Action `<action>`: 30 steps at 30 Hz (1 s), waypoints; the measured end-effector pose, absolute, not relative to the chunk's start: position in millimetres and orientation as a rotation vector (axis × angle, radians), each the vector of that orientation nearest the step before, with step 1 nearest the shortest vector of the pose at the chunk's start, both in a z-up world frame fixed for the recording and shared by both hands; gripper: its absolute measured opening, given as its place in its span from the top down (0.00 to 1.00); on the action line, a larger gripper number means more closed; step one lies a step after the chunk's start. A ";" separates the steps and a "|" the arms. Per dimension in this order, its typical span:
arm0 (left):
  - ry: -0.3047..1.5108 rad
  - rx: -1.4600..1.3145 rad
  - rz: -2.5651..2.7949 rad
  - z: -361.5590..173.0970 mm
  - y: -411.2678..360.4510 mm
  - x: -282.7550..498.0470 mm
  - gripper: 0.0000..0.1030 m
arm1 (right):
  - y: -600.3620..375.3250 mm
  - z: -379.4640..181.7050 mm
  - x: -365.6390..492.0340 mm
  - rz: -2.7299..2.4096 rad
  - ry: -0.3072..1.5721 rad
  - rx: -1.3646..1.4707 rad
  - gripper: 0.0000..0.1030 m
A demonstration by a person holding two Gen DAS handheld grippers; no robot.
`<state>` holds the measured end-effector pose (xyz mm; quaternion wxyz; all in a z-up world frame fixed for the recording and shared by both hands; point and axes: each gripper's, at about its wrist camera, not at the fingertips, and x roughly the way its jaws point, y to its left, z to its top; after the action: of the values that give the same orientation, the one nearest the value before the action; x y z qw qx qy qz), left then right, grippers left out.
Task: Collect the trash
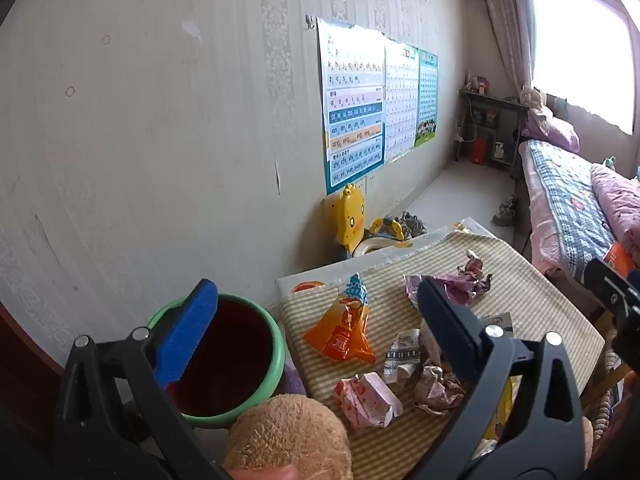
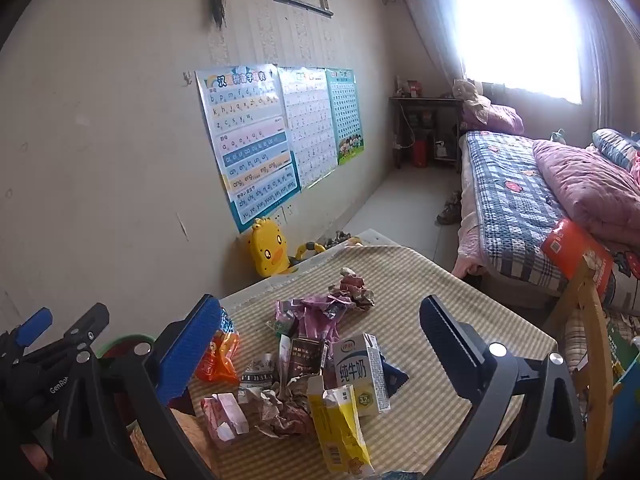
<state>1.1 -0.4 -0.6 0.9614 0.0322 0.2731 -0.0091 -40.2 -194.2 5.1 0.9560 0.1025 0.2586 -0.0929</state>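
- Hovering above the table, both grippers stand with jaws spread wide and nothing between them: the left gripper over the table's left side, the right gripper over the heap of trash.
- Each tool has black plastic arms with silver rivets and flat ribbed pads — the pad of the left finger reads bright blue, its partner darker.
- A striped, woven-looking cloth in pale yellow and green covers the tabletop.
- Scattered on it lie the trash pieces: a glossy orange wrapper, a crumpled pink paper carton, wrinkled purple foil, a boxy grey milk carton standing upright, and a flattened yellow carton just in front of it.
- Beside the table's left edge sits a round bin — smooth mint-green rim, dark inside.
- A fuzzy tan plush toy bulges at the bottom of the left view, close against the bin.
- A yellow plastic duck toy leans on the wall beyond the table.
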 end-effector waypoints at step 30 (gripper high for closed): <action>0.600 0.046 -0.007 -13.5 8.5 10.9 0.05 | -185.7 12.3 -39.2 -0.217 0.538 0.153 0.07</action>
<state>10.9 8.5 -13.5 0.9551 0.0225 0.2956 -0.0033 -39.2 -185.7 12.3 0.9553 0.0753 0.2651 -0.1069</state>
